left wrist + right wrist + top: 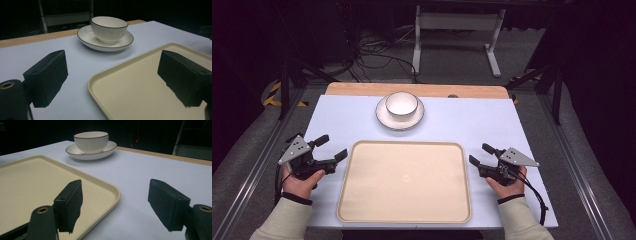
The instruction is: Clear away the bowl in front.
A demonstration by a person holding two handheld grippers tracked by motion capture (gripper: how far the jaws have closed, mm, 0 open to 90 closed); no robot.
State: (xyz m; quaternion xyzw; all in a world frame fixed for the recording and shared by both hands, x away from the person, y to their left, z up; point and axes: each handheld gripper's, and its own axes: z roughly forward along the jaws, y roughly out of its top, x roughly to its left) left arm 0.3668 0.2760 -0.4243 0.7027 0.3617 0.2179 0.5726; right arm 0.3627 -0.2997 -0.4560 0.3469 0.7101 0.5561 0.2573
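Both tongs, left [330, 148] and right [481, 154], gape open beside a smooth rectangular cream tray [404, 181]; beyond, a ribbed white bowl [401, 104] sits on a round saucer [387, 120].

The setting is a laboratory or test bay, not a home. The table [492, 125] carries a plain pale blue cover and stands between aluminium frame rails [252, 175] on grey carpet. Behind it, loose cables [372, 55] trail across the floor beside a white equipment stand [457, 22], with dark surroundings.
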